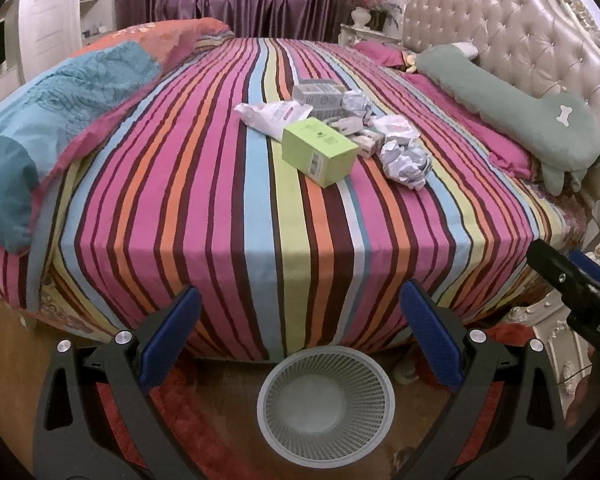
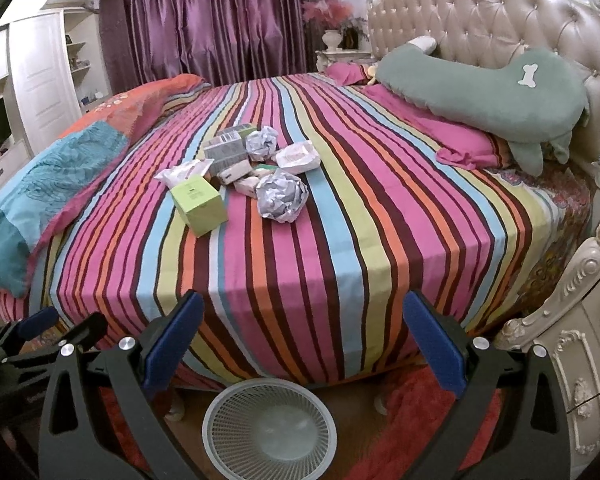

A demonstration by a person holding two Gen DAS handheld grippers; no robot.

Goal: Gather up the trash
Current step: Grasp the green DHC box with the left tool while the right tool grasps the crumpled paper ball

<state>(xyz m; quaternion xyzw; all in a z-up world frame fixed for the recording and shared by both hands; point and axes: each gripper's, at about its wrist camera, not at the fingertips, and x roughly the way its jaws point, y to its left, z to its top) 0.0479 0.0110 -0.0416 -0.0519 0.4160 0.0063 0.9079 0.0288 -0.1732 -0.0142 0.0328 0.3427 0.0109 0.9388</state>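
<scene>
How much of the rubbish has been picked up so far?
None, it seems. The white mesh bin on the floor looks empty. Both the left gripper and right gripper are open, holding nothing. The green box and crumpled paper lie on the bed.

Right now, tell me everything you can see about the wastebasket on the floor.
The wastebasket is a round, pale grey or white bin, apparently plastic, with slotted mesh-like walls flaring to a smooth rim. It stands upright and open on the floor, beside a red rug, just off the near edge of the striped bed. Its inside looks empty. Neither open tool touches it.
</scene>
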